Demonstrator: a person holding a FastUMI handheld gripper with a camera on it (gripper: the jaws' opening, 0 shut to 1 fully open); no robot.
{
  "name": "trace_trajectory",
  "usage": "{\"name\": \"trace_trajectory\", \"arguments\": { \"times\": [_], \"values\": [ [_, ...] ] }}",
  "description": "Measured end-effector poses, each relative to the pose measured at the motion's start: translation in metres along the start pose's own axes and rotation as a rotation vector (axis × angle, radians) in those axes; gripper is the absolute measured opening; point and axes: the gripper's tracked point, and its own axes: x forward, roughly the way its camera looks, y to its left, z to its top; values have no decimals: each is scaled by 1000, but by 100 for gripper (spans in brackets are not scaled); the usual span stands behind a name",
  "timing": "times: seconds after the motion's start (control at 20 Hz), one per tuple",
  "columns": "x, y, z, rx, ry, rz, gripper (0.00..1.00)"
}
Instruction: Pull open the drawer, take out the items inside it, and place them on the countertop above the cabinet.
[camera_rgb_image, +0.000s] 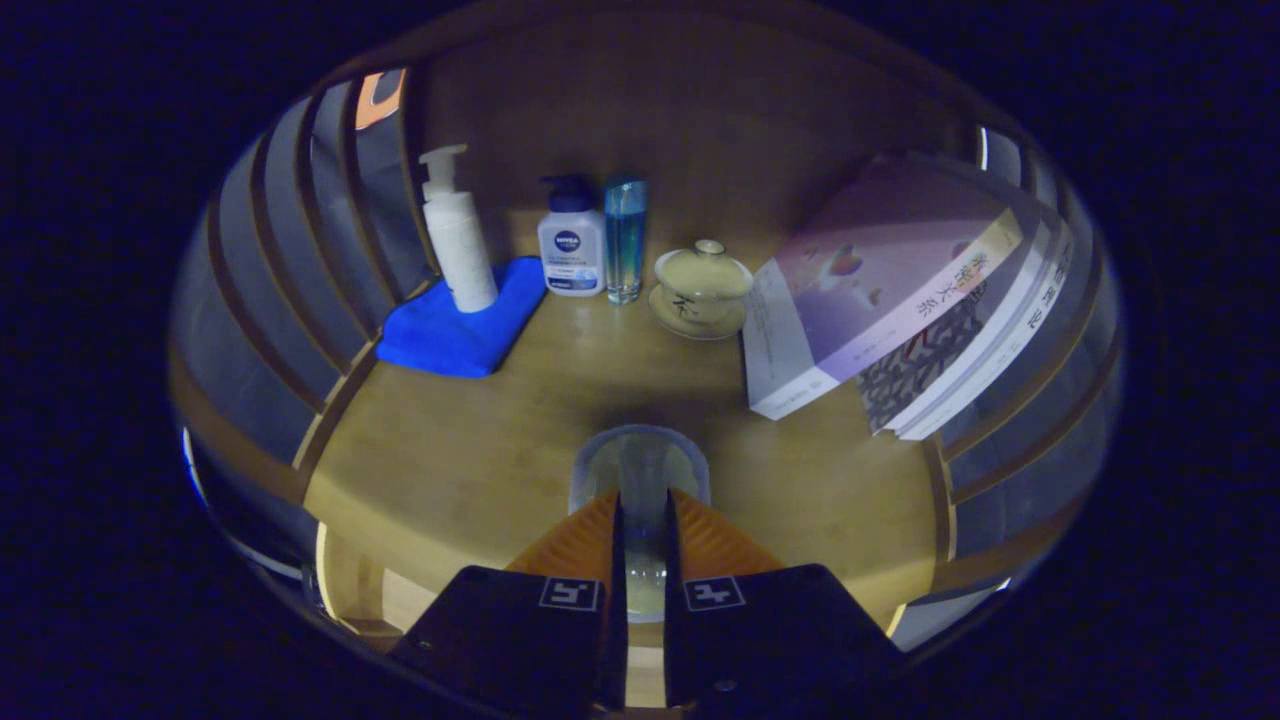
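A clear glass cup (640, 470) is gripped between the fingers (640, 520), clenched on its wall, above the wooden tabletop (450, 450). Beyond it are seen a blue cloth (460, 325), pump bottles, a lidded teacup (702, 285) and stacked books (900, 300)

You're working in dim, warm light that falls from above onto the middle of the countertop (450, 470), while the side walls sink into gloom. A soft dark shadow pools on the wood just beyond the clear glass (640, 470) that your gripper (640, 505) clamps from both sides. The fisheye bends the slats (290, 300) at left and right into strong curves. The far bottles and the books (900, 300) read fairly sharp; the near finger bases look soft and murky.
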Motion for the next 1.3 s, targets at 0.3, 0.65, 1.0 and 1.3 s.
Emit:
{"name": "trace_trajectory", "arguments": {
  "times": [0.3, 0.65, 1.0, 1.3],
  "values": [
    [2, 1, 3, -6, -17, 4, 32],
    [-50, -3, -9, -14, -139, 34, 55],
    [-111, 5, -50, -40, -264, 132, 78],
    [-182, 22, -128, -90, -375, 274, 79]
  ]
}}
